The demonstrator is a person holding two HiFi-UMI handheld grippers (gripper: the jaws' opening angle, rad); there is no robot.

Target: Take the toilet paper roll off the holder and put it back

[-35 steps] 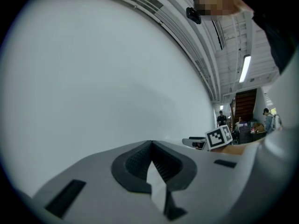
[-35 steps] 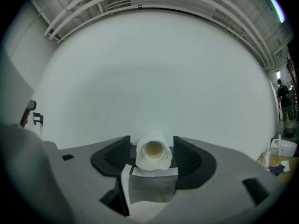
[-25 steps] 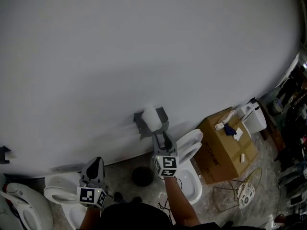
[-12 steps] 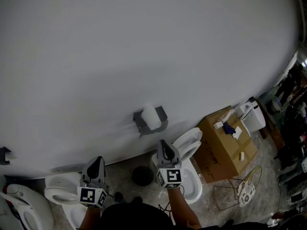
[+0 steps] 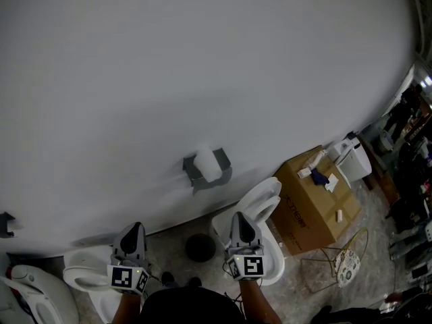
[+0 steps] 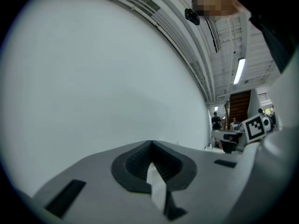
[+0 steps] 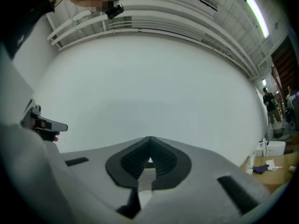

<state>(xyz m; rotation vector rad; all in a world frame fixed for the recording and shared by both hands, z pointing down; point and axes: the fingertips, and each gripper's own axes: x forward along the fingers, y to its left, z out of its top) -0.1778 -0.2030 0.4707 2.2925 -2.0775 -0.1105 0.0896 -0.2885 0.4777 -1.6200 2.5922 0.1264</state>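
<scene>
Three white toilets are counted along the floor's edge below the plain white wall [image 5: 202, 59]. The far-left toilet [image 5: 34, 299] is cut off by the border of the head view. The second toilet [image 5: 81, 273], just beside it, is partly hidden behind the left tool [image 5: 133, 229]. The third toilet [image 5: 262, 204], with its lid raised, is partly hidden behind the right tool [image 5: 241, 219].

Two tools are counted, one held in each hand. In the left gripper view the left tool's jaws are seen pressed together, with nothing between them. One round black object [image 5: 200, 247] is seen on the floor between the two tools; what it is cannot be made out.

One grey metal holder [image 5: 191, 174] is fixed low on the wall. The one white toilet paper roll [image 5: 206, 163] is seated in it, well apart from both tools.

The right tool's jaws have just been closing and are together, with nothing held.

One brown cardboard box [image 5: 317, 204] is set on the floor to the right. The small items on its top cannot be identified. The far right corner of the floor is dark, cluttered and cut off.
</scene>
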